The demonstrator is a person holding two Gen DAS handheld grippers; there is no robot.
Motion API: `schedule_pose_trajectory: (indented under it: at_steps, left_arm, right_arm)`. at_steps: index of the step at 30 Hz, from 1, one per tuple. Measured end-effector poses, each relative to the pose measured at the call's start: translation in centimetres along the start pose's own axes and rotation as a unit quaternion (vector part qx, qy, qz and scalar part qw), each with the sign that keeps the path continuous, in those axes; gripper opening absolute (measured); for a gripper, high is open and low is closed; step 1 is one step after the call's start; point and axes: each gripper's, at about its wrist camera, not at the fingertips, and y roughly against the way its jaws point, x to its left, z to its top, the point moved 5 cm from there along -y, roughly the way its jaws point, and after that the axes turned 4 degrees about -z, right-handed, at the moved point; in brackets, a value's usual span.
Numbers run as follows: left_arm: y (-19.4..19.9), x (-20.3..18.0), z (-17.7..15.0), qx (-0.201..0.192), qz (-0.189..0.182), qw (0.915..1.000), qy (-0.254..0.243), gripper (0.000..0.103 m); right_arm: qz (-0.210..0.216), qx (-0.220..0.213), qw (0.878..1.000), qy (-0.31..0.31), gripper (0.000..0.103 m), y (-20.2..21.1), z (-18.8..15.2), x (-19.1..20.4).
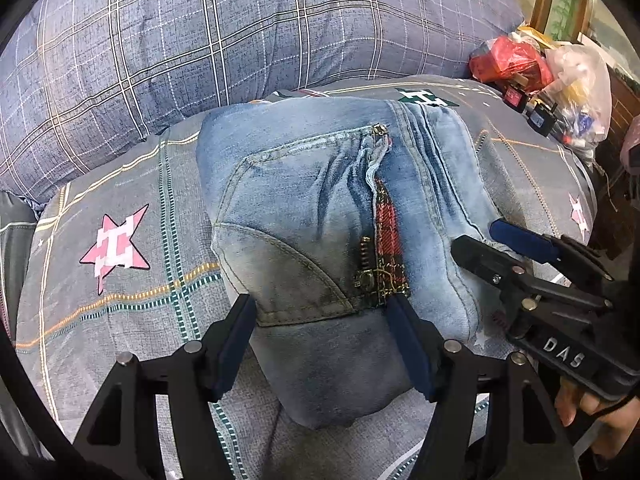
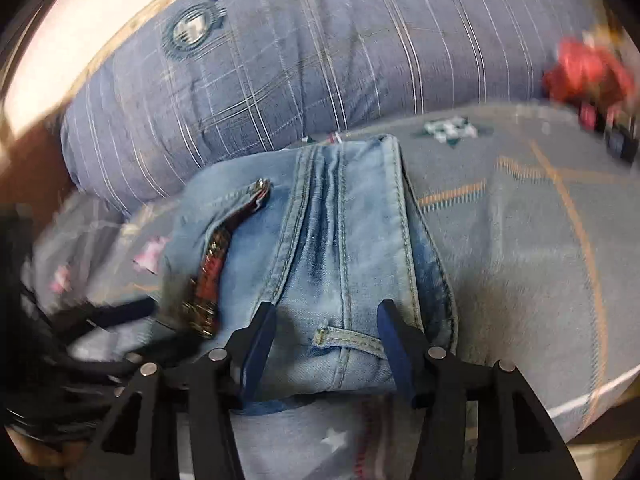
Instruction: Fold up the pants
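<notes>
My left fingers (image 1: pixel 322 344) and right fingers (image 2: pixel 326 344) spread apart, gripping nothing, straddling the near edge of the folded light-blue denim pants (image 1: pixel 320 200) on the grey plaid bed (image 1: pixel 120 280). Risk: a snagged fingertip drags layers, undoing the fold

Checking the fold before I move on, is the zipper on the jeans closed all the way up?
No, the zipper on the jeans gapes open, showing red plaid lining.
</notes>
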Motion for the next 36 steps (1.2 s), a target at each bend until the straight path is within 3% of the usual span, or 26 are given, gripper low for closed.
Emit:
schedule_pose_trajectory:
  at_steps: [2, 6, 8, 11, 17, 24, 28, 36]
  left_arm:
    - [0.0, 0.1, 0.0, 0.000, -0.004, 1.0000, 0.003, 0.070]
    - [0.7, 0.4, 0.2, -0.007, -0.020, 0.9997, 0.014, 0.070]
    - [1.5, 1.0, 0.3, -0.021, -0.043, 0.9983, 0.035, 0.070]
    - [2.7, 2.6, 0.7, -0.040, -0.065, 0.9938, 0.081, 0.070]
    - [2.0, 6.1, 0.8, -0.023, -0.085, 0.9839, 0.155, 0.070]
    - [-0.9, 8.5, -0.3, 0.016, -0.136, 0.9631, 0.232, 0.070]
    - [-1.7, 8.3, -0.2, 0.021, -0.148, 0.9593, 0.240, 0.070]
    - [-3.6, 7.7, 2.3, 0.033, -0.165, 0.9569, 0.236, 0.070]
  right_arm:
    - [-0.011, -0.003, 1.000, 0.006, 0.057, 0.2, 0.1, 0.4]
    - [0.021, -0.011, 0.999, -0.029, 0.058, 1.4, 0.9, -0.5]
    - [0.026, -0.026, 0.998, -0.043, 0.067, 2.5, 1.4, -1.1]
    - [0.027, -0.044, 0.996, -0.073, 0.071, 3.8, 2.4, -2.9]
    - [0.061, -0.004, 0.986, -0.153, 0.071, 2.8, 2.5, -6.6]
    - [0.115, 0.045, 0.966, -0.228, 0.071, 0.6, 0.8, -8.0]
    - [0.129, 0.064, 0.961, -0.238, 0.071, 0.1, 0.2, -7.5]
    - [0.119, 0.090, 0.964, -0.222, 0.075, -1.9, -0.4, -6.2]
